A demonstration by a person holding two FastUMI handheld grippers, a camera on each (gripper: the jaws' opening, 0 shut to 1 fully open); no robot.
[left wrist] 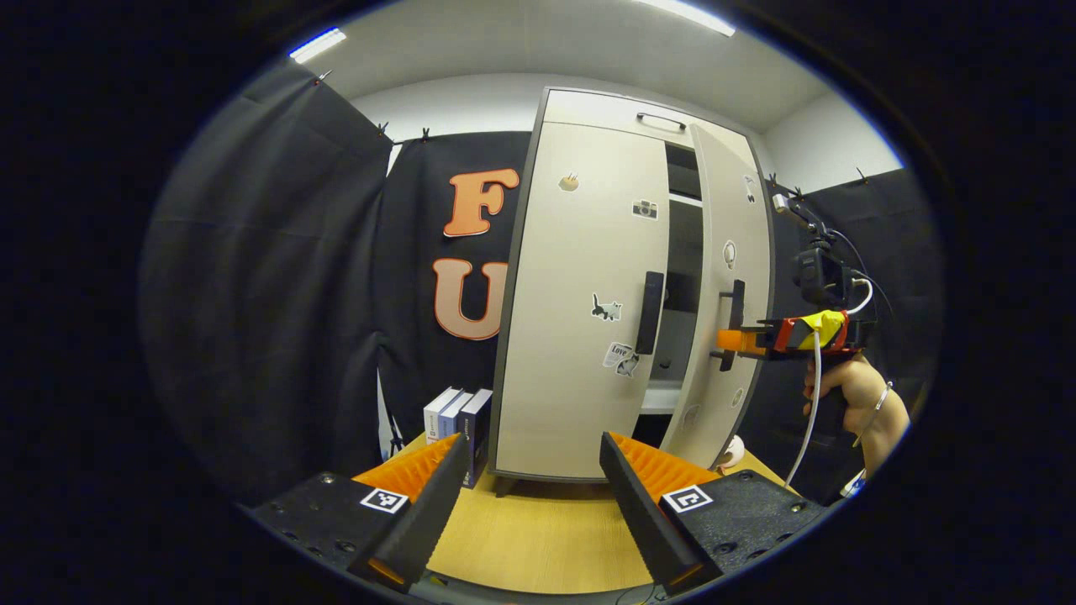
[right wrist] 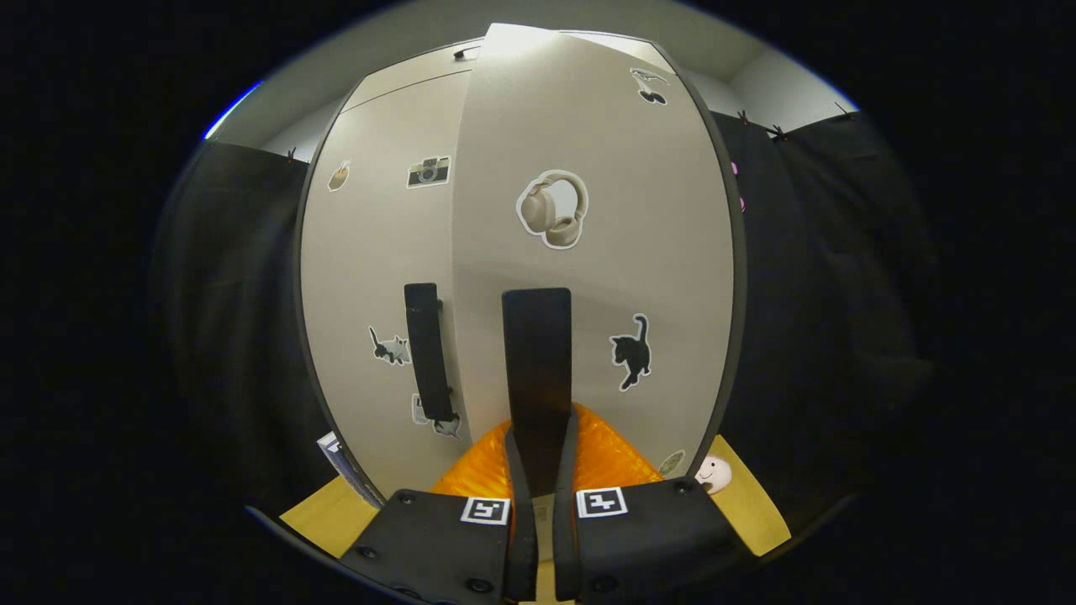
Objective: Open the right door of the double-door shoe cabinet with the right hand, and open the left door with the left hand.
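So the shoe cabinet (left wrist: 588,277) stands upright on the wooden table (left wrist: 538,529), filling the middle of the left gripper view. Its right door (left wrist: 730,286) is swung partway out, with a dark gap at about 12 o'clock between its edge and the left door (left wrist: 580,311), which sits flush and closed. A few books (left wrist: 458,420) stand just beside the cabinet's lower corner at 9 o'clock, and bare tabletop runs in front of it. The left gripper (left wrist: 538,496) hovers low at 6 o'clock with its fingers spread wide, holding nothing, well apart from the left handle (left wrist: 649,313). In the right gripper view, the right gripper (right wrist: 538,458) has its fingers closed around the right handle (right wrist: 538,370), clamped on it.
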